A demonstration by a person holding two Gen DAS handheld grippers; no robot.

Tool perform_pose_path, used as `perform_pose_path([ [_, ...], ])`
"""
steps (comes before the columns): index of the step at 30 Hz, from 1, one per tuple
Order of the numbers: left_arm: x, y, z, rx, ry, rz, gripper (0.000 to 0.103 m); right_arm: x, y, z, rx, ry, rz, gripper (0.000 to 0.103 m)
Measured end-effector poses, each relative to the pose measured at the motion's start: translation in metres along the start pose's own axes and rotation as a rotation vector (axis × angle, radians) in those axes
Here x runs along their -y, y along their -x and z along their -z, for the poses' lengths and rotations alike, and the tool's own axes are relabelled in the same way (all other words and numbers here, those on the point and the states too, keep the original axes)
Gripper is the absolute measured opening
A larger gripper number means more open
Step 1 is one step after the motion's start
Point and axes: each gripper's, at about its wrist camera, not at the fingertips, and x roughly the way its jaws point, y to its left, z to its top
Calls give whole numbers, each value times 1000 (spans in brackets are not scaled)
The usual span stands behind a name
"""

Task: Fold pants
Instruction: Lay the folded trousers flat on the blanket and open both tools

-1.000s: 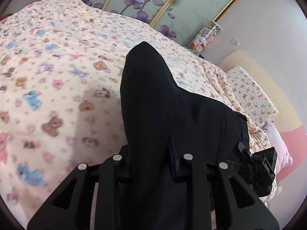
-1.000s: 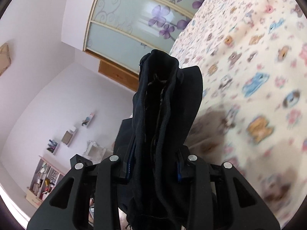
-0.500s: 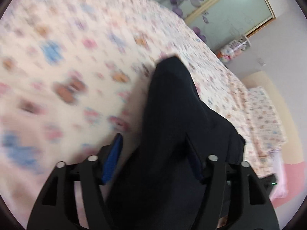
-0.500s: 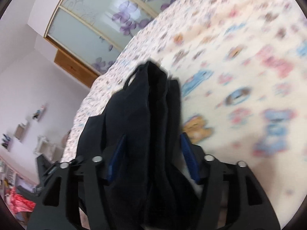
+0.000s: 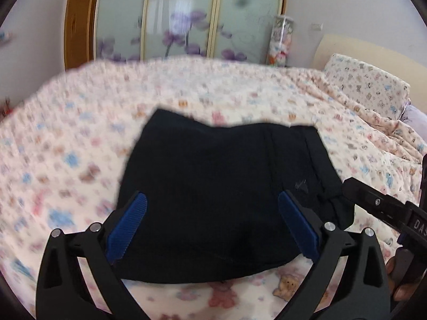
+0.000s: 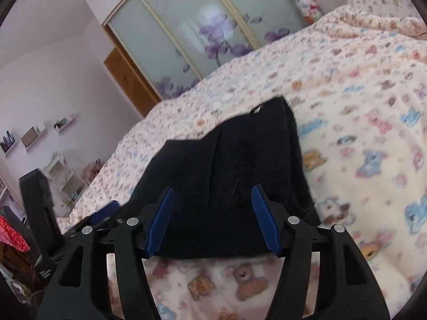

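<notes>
The folded black fabric pants (image 5: 213, 200) lie released ahead of both just-opened grippers: left gripper (image 5: 212, 226) wide, right gripper (image 6: 212, 218) parted. The fold could be dragged open if cloth is snagged during withdrawal.

Barely any text here - just white letters "DAS" on the black body of the right gripper (image 5: 384, 208) over at 3 o'clock in the left wrist view, cut off by the edge. Nothing else readable - too blurry.

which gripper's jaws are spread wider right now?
The left gripper: its blue pads sit far apart, spanning most of the folded black pants. The right gripper has a clearly narrower gap. Neither presses the cloth.
</notes>
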Motion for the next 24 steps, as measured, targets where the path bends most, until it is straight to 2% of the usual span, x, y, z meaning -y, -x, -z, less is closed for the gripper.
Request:
perform_pose_path([
  [3,-13,-39,15,-134,62,22,99,17,-20,11,-100,-35,32,62],
  [4,-15,-47,20,-144,64,24,99,23,-25,12,-107,-57,15,62],
  [8,-13,-51,26,-122,61,5,101,36,-24,12,-87,-114,-50,62],
  [14,-9,-37,28,-93,21,0,101,36,-3,20,-29,-136,-83,62],
  [15,-6,-28,30,-83,2,-17,101,35,0,19,-21,-134,-73,67],
  [16,-2,-16,33,-61,-29,-46,101,29,11,21,-6,-115,-47,82],
  [18,5,4,39,-20,-97,-100,101,17,20,24,17,-69,10,97],
  [21,14,37,54,29,-168,-150,101,-3,42,36,47,16,57,97],
  [24,17,73,74,92,-208,-202,101,-25,65,52,91,103,118,102],
])
